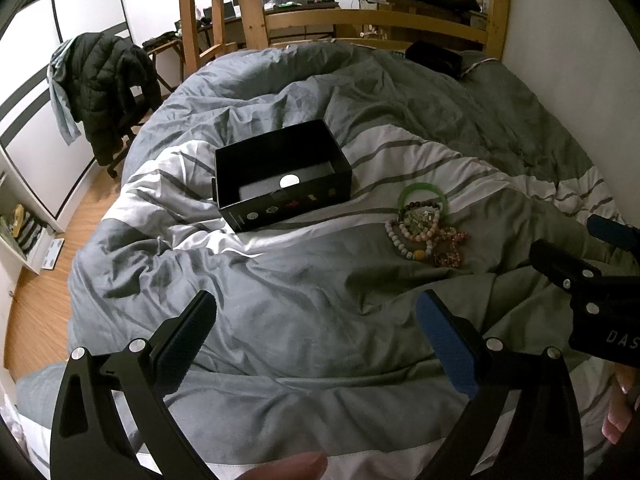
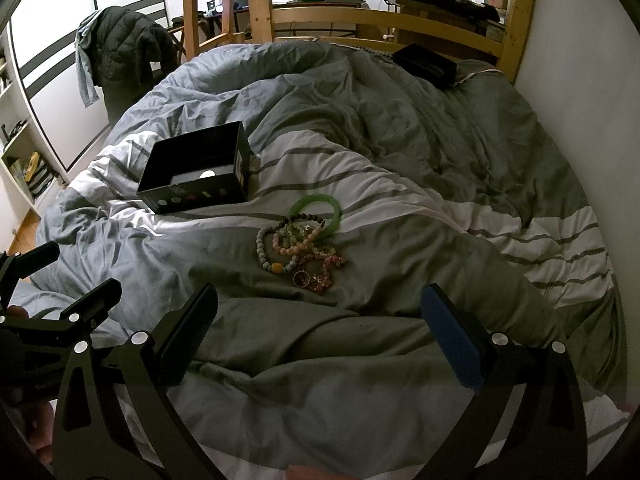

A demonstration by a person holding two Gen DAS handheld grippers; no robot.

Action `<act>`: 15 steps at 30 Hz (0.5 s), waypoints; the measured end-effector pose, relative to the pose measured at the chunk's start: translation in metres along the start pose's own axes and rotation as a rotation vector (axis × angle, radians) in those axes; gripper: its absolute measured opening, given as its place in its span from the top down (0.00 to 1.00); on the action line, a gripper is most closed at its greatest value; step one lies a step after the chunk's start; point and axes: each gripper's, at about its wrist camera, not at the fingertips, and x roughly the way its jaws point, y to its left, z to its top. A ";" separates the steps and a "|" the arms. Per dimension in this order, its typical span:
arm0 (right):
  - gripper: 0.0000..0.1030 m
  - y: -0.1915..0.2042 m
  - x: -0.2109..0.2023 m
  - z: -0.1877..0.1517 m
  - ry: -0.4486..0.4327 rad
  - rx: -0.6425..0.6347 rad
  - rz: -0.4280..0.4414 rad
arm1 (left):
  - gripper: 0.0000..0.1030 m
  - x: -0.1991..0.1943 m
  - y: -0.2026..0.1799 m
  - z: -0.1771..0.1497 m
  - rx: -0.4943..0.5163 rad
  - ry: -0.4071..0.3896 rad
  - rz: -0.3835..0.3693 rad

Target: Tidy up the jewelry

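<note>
A pile of beaded bracelets (image 1: 426,234) with a green bangle (image 1: 424,196) lies on the grey duvet; it also shows in the right wrist view (image 2: 300,250), bangle (image 2: 318,210) at its far side. An open black box (image 1: 280,176) sits to the left of the pile, also seen in the right wrist view (image 2: 196,172). My left gripper (image 1: 316,344) is open and empty, held above the duvet short of the box and pile. My right gripper (image 2: 320,340) is open and empty, short of the pile.
The rumpled grey and white striped duvet (image 1: 320,280) covers the bed. A second black box (image 2: 424,66) lies at the far end by the wooden bed frame (image 2: 360,16). A chair with a dark jacket (image 1: 108,80) stands left of the bed. A wall runs along the right.
</note>
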 end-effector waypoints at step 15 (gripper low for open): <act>0.03 0.001 0.001 -0.001 0.000 0.001 -0.001 | 0.04 0.000 0.000 0.001 -0.001 0.004 -0.002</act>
